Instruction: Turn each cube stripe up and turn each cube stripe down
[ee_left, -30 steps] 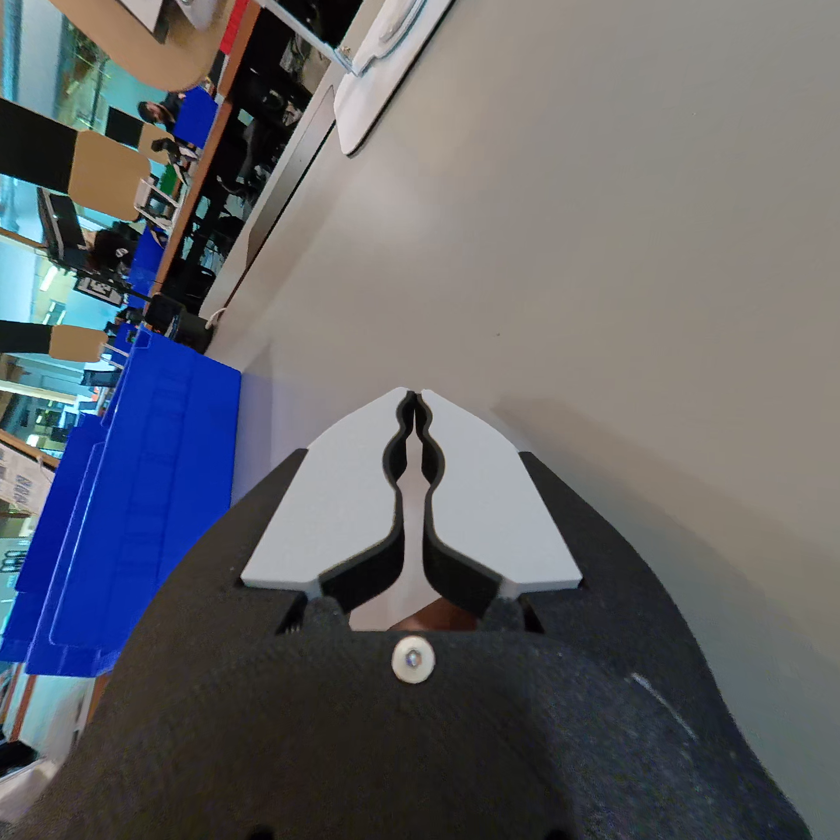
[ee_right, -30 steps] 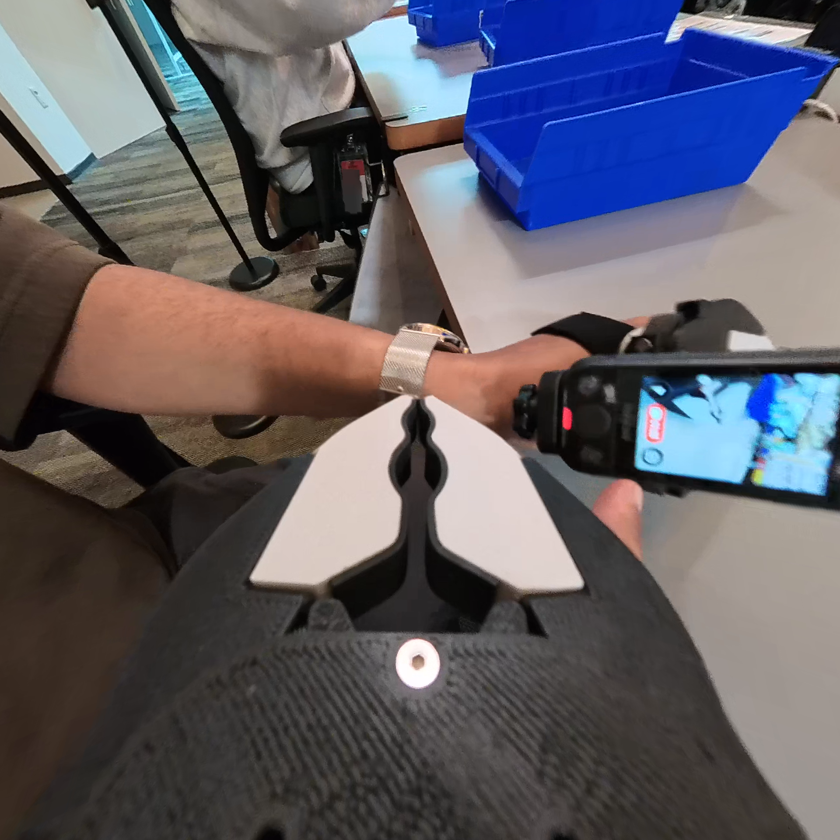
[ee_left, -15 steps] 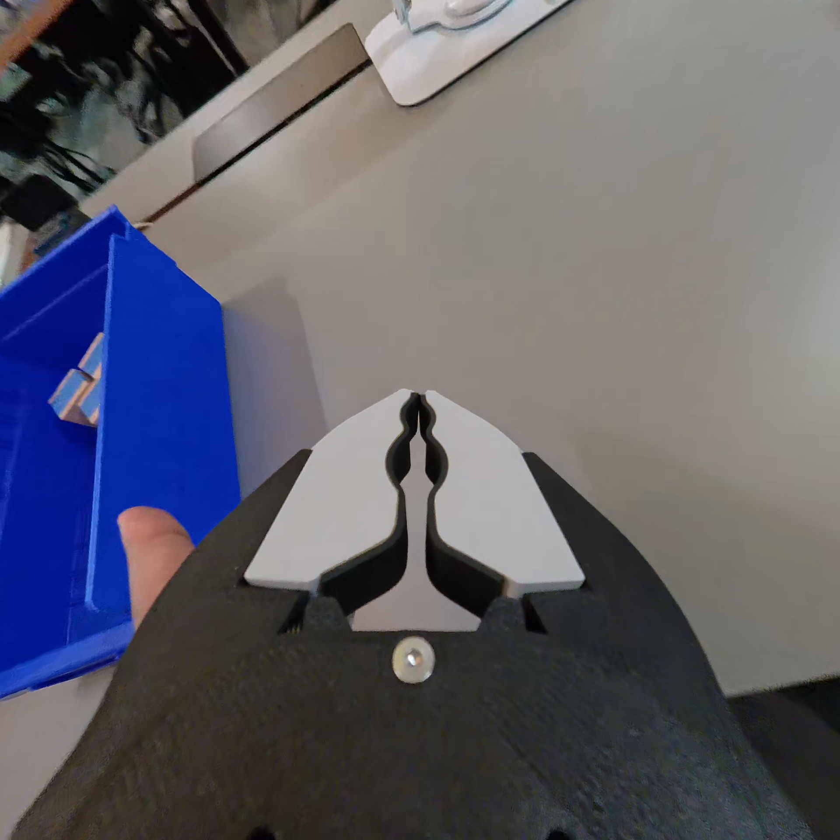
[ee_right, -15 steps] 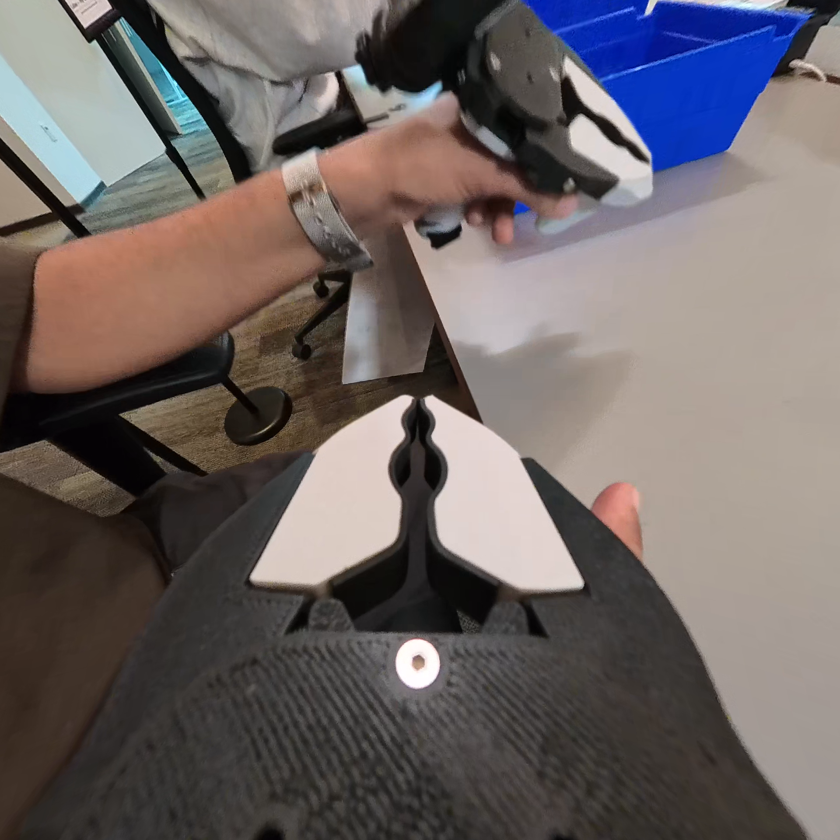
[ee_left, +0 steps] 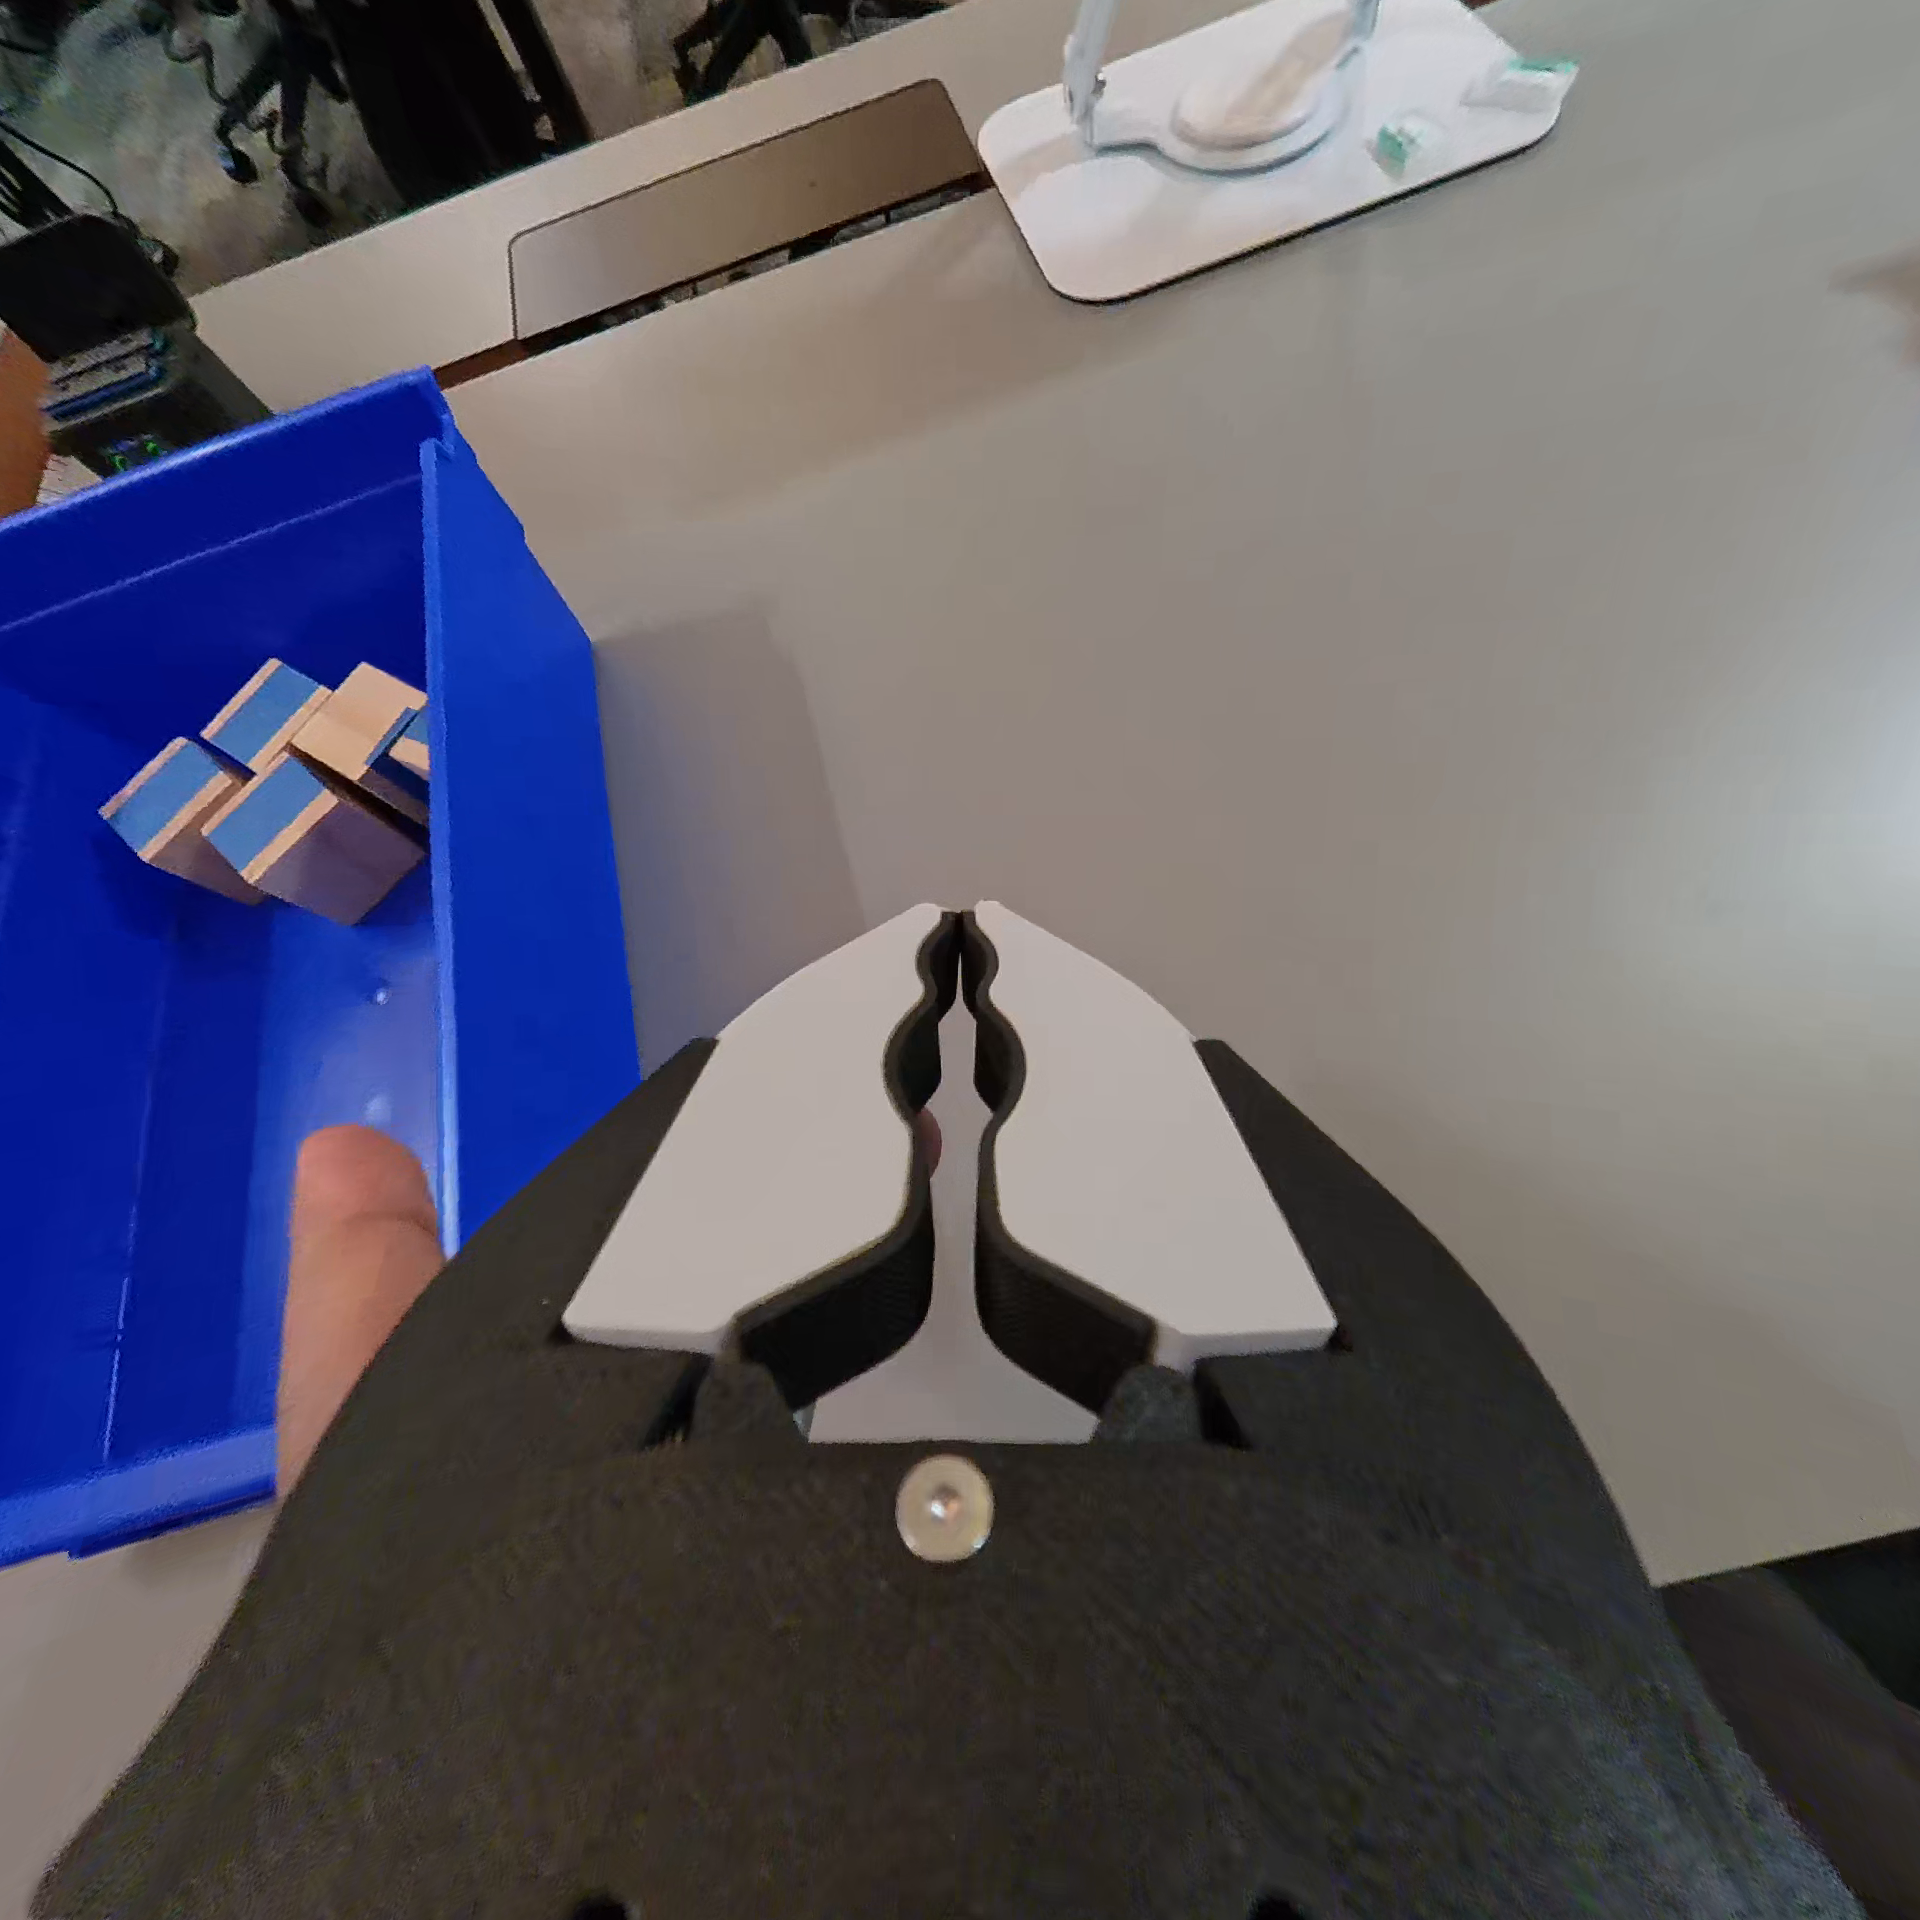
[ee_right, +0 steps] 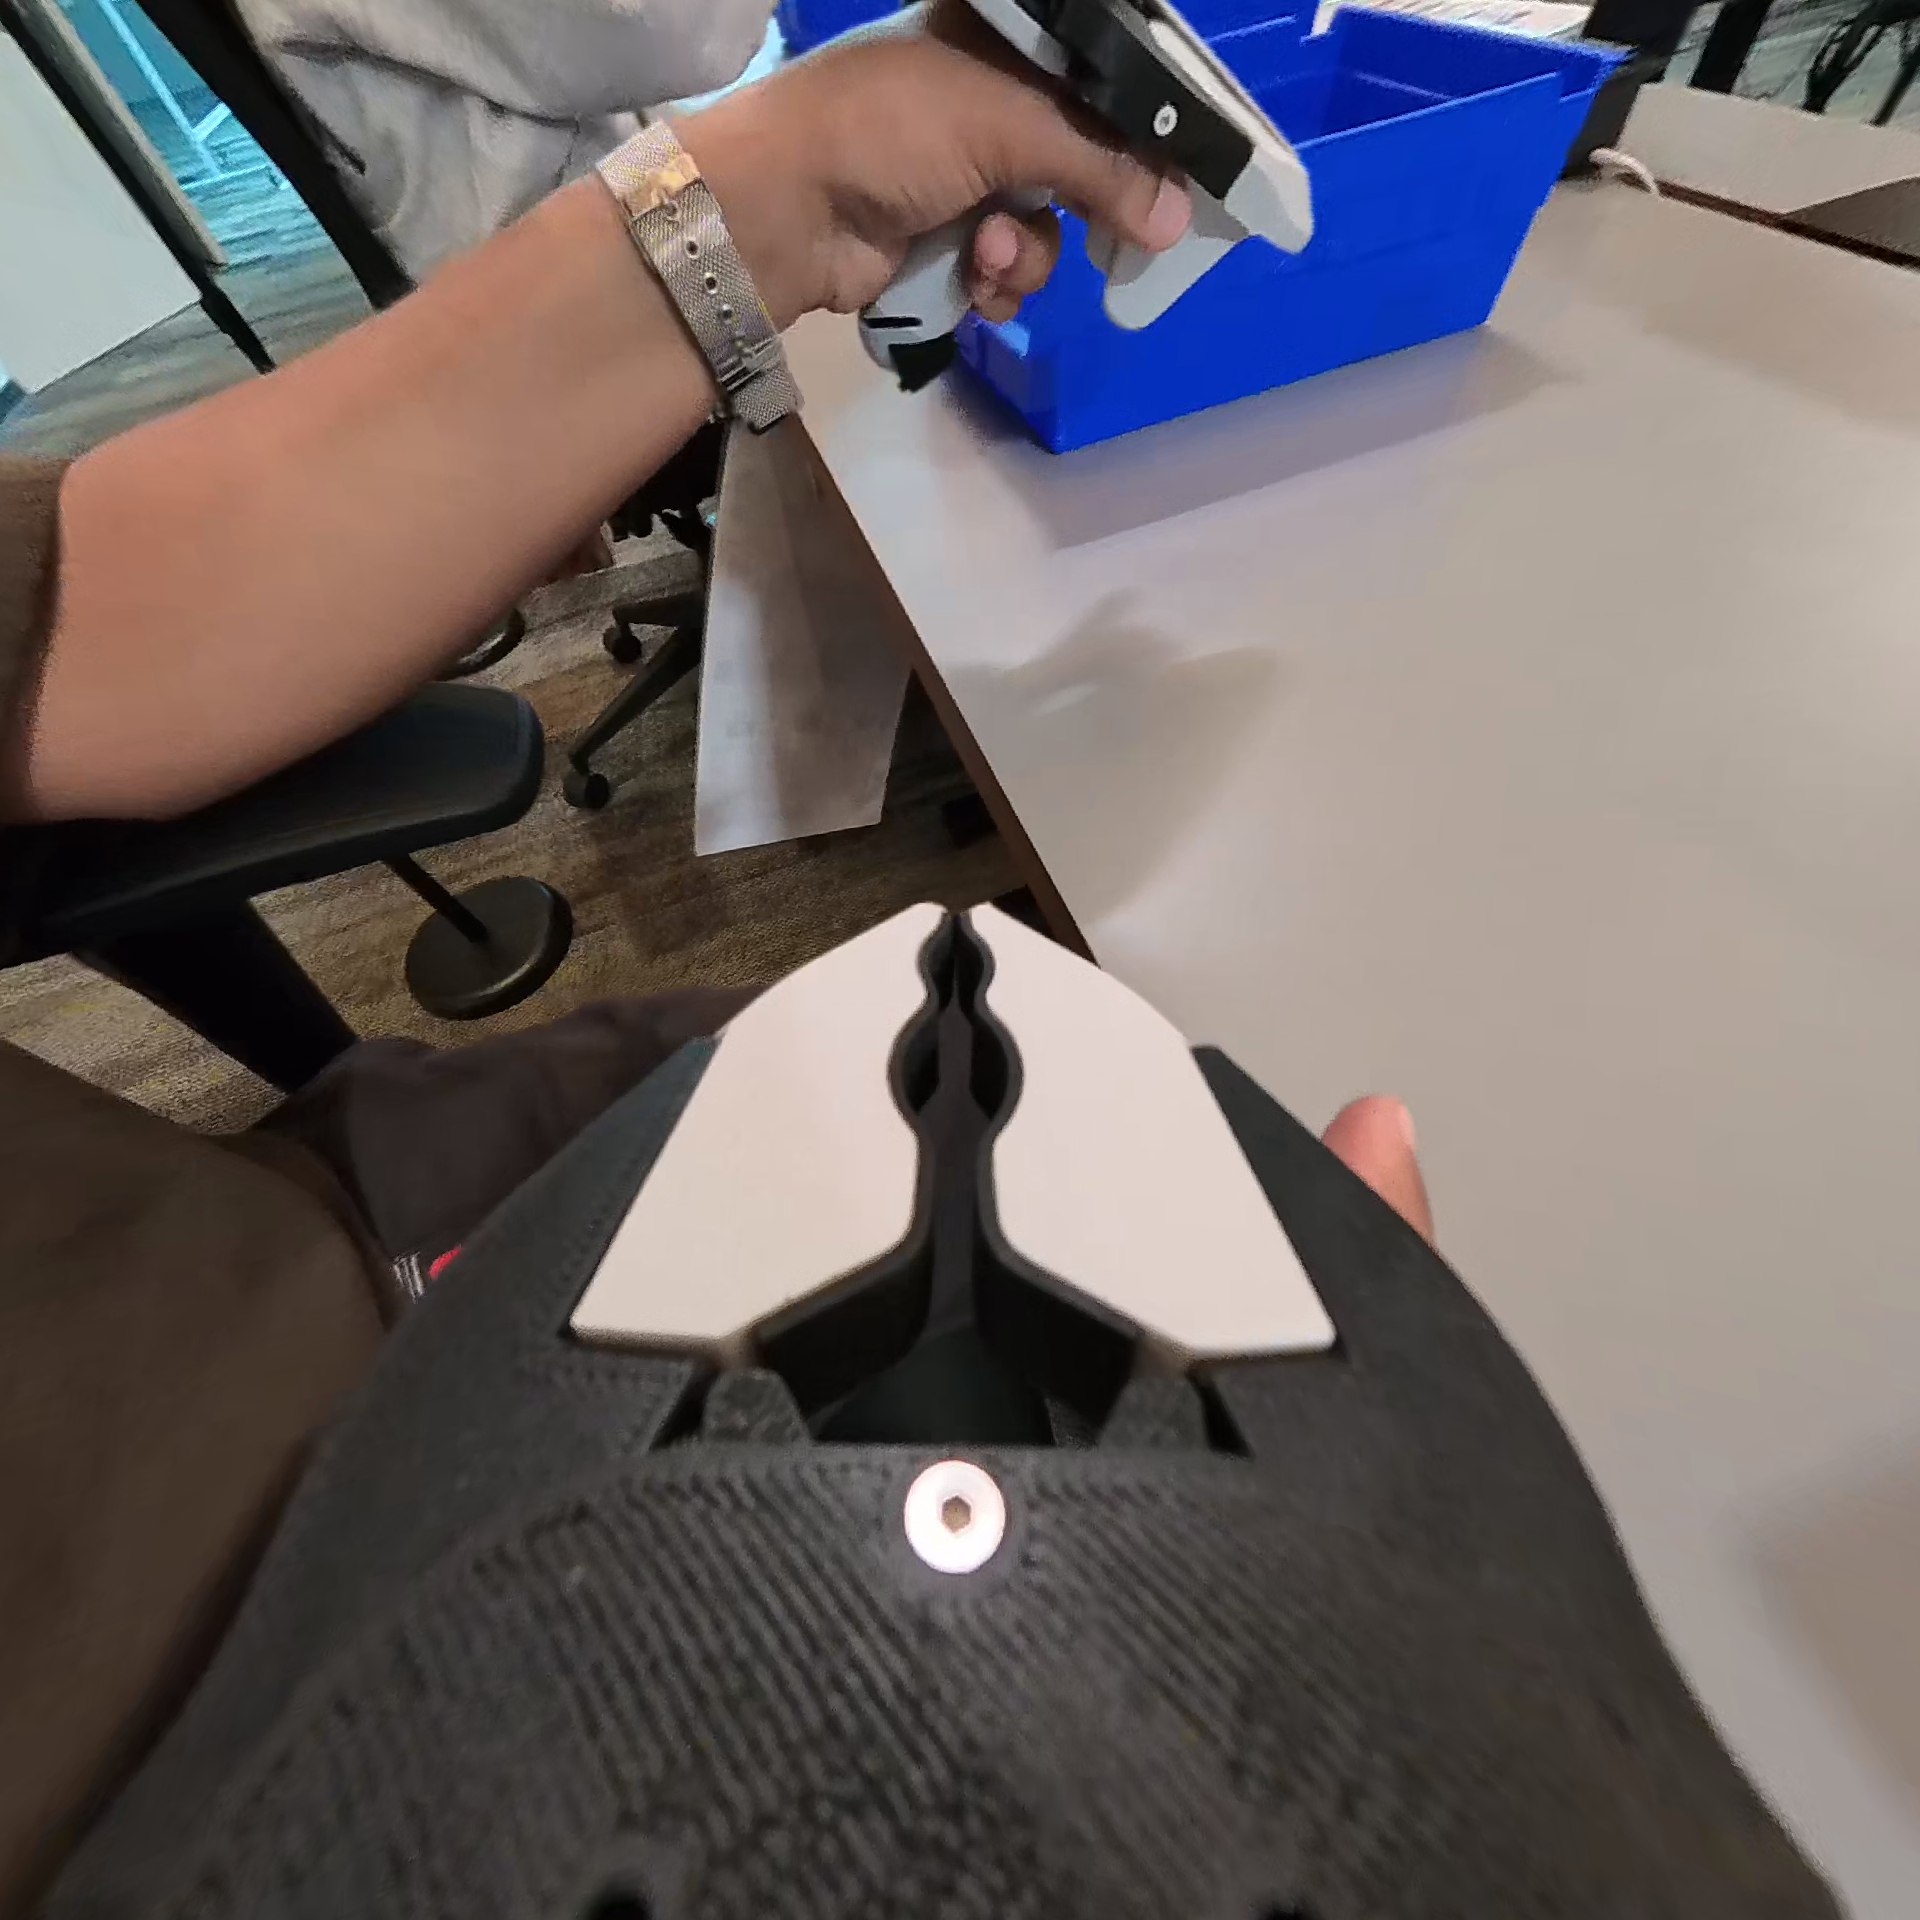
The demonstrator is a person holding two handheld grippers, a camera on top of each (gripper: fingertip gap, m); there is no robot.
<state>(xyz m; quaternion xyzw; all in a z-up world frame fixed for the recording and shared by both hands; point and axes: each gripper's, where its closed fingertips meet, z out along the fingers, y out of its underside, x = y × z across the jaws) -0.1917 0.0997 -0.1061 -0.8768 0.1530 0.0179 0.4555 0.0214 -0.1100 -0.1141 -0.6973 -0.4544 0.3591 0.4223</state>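
Several wooden cubes with blue stripes (ee_left: 275, 795) lie piled in a blue bin (ee_left: 520, 831) at the left of the left wrist view. My left gripper (ee_left: 961, 916) is shut and holds nothing; it hangs above the grey table (ee_left: 1299, 675), just right of the bin. My right gripper (ee_right: 957, 914) is shut and holds nothing; it sits at the table's near edge, over the person's lap. The left gripper also shows in the right wrist view (ee_right: 1195, 135), held in a hand above the blue bin (ee_right: 1299, 312).
A white lamp base (ee_left: 1278, 156) stands at the table's far right. A grey panel (ee_left: 727, 249) lies at the far edge. A person's forearm with a metal watch (ee_right: 696, 270) crosses the right wrist view. An office chair (ee_right: 312, 790) stands left of the table. Spacing between my two grippers at the tips: around 30 cm.
The left gripper has risen and swung so that it now looks down at the table and into the bin with the cubes. The right gripper has drifted slightly. Both stay shut.
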